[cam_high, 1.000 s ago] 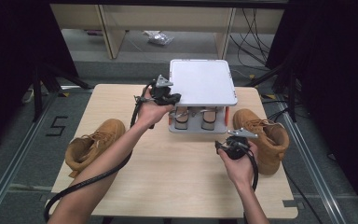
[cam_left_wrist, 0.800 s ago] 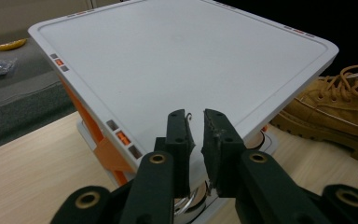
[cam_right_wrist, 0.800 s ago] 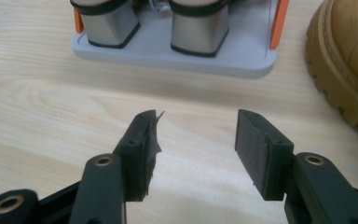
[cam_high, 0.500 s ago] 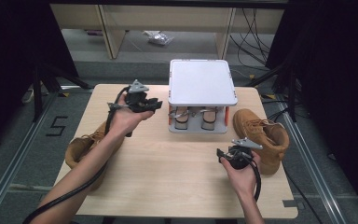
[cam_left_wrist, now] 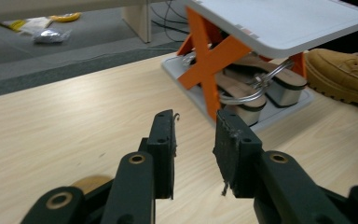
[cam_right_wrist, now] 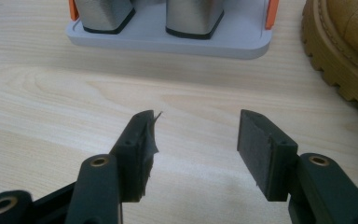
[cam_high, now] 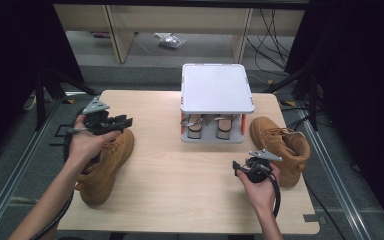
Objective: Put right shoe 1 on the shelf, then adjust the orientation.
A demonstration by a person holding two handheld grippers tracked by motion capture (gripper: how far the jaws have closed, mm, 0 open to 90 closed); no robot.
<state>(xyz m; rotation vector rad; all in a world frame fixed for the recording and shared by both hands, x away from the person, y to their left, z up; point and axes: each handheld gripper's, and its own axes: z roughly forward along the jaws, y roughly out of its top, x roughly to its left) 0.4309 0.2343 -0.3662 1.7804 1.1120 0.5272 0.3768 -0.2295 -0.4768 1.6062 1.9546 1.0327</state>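
While the left gripper (cam_high: 111, 121) is held above the left boot (cam_high: 102, 165) at the left side of the wooden table (cam_high: 180, 200), its jaws are seen spread apart with nothing between them; they have just been opening. Seen from the left gripper view, the left gripper (cam_left_wrist: 195, 140) is pointed across bare tabletop toward the shoe rack (cam_left_wrist: 279, 28), and no pad is touching anything. The left boot is laid along the near left part of the table, its toe toward the near edge, directly beneath the left hand (cam_high: 87, 145). The right gripper (cam_high: 244, 167) is held low over the near right part of the table, just beside the right boot (cam_high: 280, 145), which is stood at the right edge. In the right gripper view the right gripper (cam_right_wrist: 196, 140) is shown with its jaws wide apart and empty, bare wood lying between them; they too have been opening slightly. The right boot (cam_right_wrist: 345, 51) is seen there at the far right, apart from the pads. The shoe rack (cam_high: 216, 90), a white-topped stand with orange cross-braced sides, is placed at the far middle of the table, between the two boots. On its lower shelf a pair of heeled sandals (cam_high: 207, 126) is kept, side by side, under the white top. Neither boot is touched by a gripper.
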